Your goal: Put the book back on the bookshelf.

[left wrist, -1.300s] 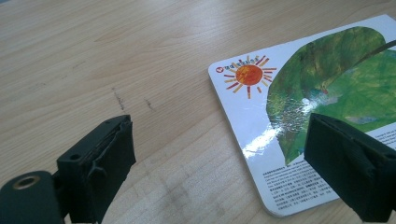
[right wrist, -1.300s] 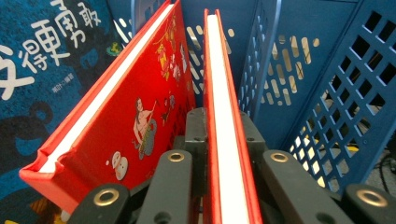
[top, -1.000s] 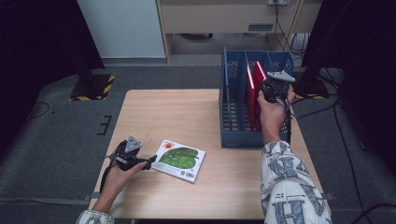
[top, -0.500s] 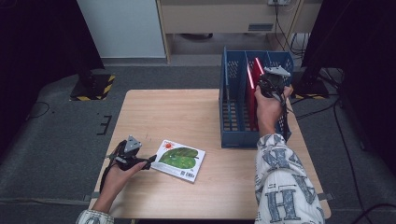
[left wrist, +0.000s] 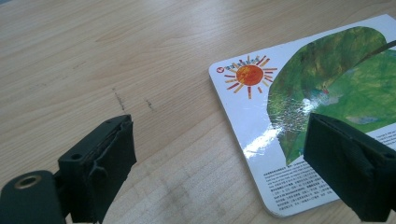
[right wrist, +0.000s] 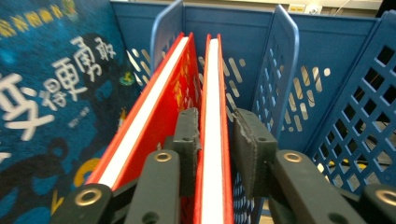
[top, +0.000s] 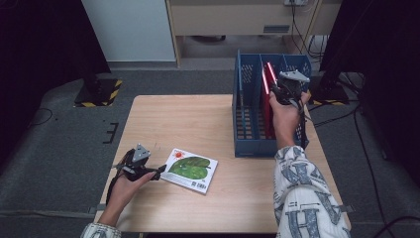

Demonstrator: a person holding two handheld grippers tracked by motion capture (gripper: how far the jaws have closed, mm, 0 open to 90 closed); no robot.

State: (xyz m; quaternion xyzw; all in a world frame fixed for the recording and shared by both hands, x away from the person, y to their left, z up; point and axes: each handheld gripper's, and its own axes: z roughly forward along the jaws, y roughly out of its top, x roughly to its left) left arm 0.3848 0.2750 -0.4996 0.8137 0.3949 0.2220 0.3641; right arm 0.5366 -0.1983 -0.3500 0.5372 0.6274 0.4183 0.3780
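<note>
Even overhead light, soft shadows. Surroundings dark at 9 and 3 o'clock. Glare patch on the glossy green-leaf picture book (left wrist: 299, 112). Near black tool jaws soft-focused.

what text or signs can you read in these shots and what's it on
"要得勇敢", partly cut off: large pale characters on the blue book cover.
Small print and a red logo beside the sun on the green leaf book: too small to read.
Gold marks on the red book: unreadable.

Pictured: pale wooden worktop (top: 198, 119) on grey carpet (top: 59, 148), a white cabinet (top: 126, 29) behind, black-and-yellow hazard-striped base (top: 99, 94) at left.
</note>
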